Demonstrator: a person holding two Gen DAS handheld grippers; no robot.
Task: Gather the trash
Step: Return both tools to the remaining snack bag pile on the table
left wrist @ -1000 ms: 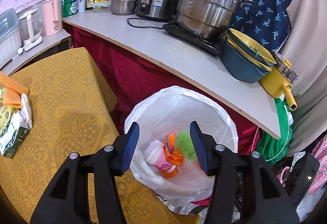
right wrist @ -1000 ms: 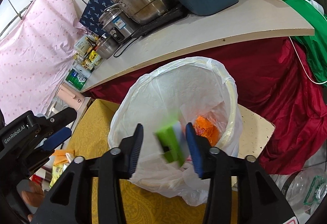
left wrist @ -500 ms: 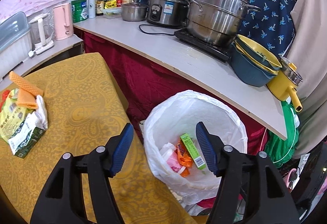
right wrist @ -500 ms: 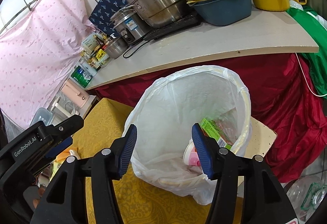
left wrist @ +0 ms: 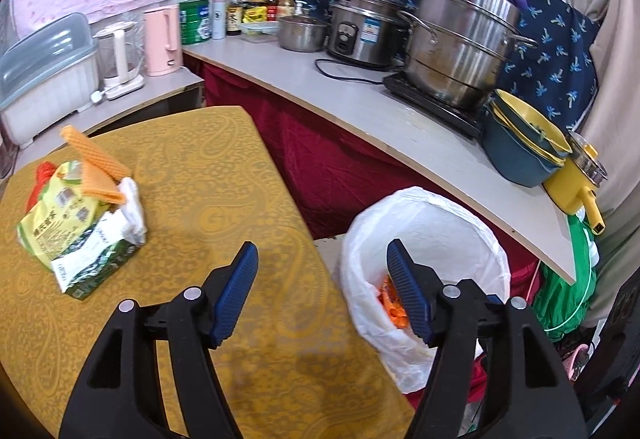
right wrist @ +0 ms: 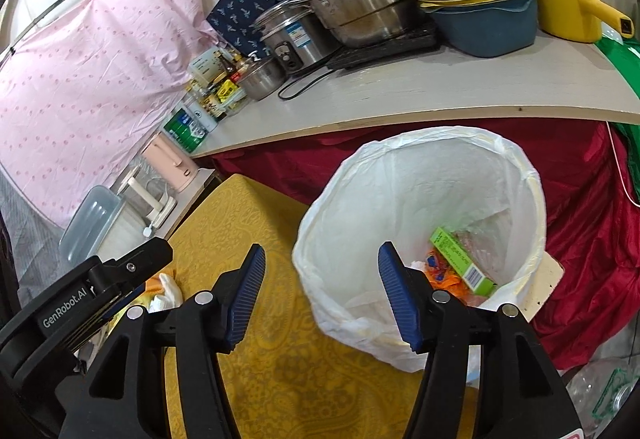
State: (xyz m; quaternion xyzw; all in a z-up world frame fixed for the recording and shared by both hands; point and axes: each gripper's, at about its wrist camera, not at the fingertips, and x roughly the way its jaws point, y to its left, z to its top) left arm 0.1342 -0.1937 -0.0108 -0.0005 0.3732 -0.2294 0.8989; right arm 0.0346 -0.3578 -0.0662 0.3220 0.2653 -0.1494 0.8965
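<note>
White liner bag (right wrist: 404, 175) stretched over the rim of a bin (left wrist: 496, 251), standing on the floor just beside the corner of a table (left wrist: 224, 175) draped in yellow patterned cloth. Down inside the bag: green carton (right wrist: 464, 263) lying tilted, touching crumpled orange wrappers (right wrist: 444, 279); only the orange wrappers (left wrist: 390, 309) visible from the left wrist camera.

Left gripper (left wrist: 322, 289) above the table's edge, blue-padded jaws spread wide, nothing between them; left pad over the cloth, right pad over the bag's mouth. Right gripper (right wrist: 322, 289) likewise spread and empty, one pad over the cloth, the other in front of the bag's near rim. Left gripper's black body (right wrist: 80, 303) also visible at the lower left of the right wrist view.

More trash on the table, well apart from the bin: yellow-green snack packet (left wrist: 56, 223), two orange wafer pieces (left wrist: 96, 167) resting on it, white crumpled wrapper (left wrist: 132, 207) touching its right side, something red (left wrist: 40, 179) poking out behind.

Behind, along a pale counter (left wrist: 360, 119) with red cloth hanging below: large steel steamer pot (left wrist: 456, 47), rice cooker (left wrist: 364, 31), stacked blue and yellow basins (left wrist: 520, 151), yellow saucepan (left wrist: 576, 187), pink kettle (left wrist: 162, 39).
</note>
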